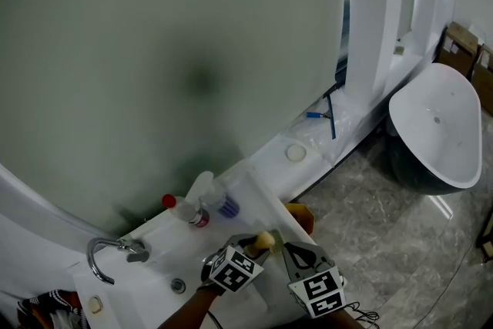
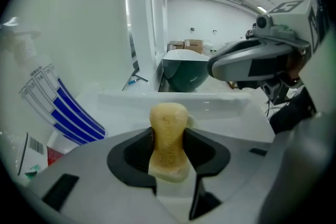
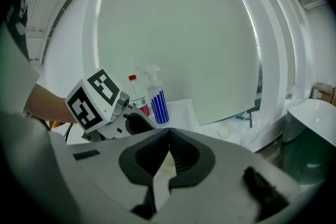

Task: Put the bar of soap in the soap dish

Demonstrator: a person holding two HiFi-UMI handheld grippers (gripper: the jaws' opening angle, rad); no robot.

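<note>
Left gripper [image 2: 169,150] clamps the bar of soap [image 2: 168,128] upright between its jaws, held over the white sink top [image 1: 154,277], near the spray bottle [image 1: 219,201]. Right gripper [image 3: 167,152] is just beside it, jaw tips touching, nothing between them.

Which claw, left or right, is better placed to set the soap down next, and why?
Left. The left claw is shut on the bar of soap, upright between its jaws. The right claw is shut and empty, so it would need a handover first.
</note>
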